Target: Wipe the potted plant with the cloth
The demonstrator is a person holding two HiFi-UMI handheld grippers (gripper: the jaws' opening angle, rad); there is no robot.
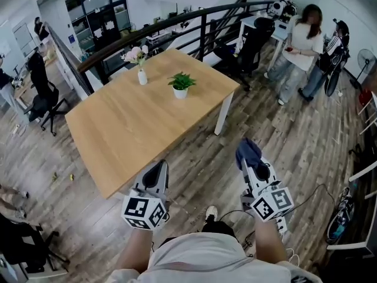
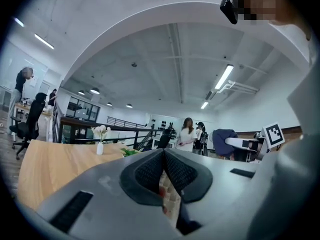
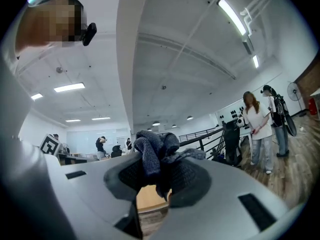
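Seen from the head view, the small green potted plant in a white pot (image 1: 181,84) stands on the light wooden table (image 1: 118,134) at twelve o'clock, well apart from both tools. A white vase of pink flowers (image 1: 141,69) is near it at its ten o'clock. The left gripper (image 1: 158,168) hangs by the table's near edge at seven o'clock. The right gripper (image 1: 250,161), off the table at four o'clock, carries a dark blue knitted cloth (image 1: 247,149). The left gripper view shows its jaws pressed together on nothing. The right gripper view shows its jaws clamped on the bunched cloth. This looks like the approach step: next the cloth must reach the leaves, lightly enough not to tip the pot.
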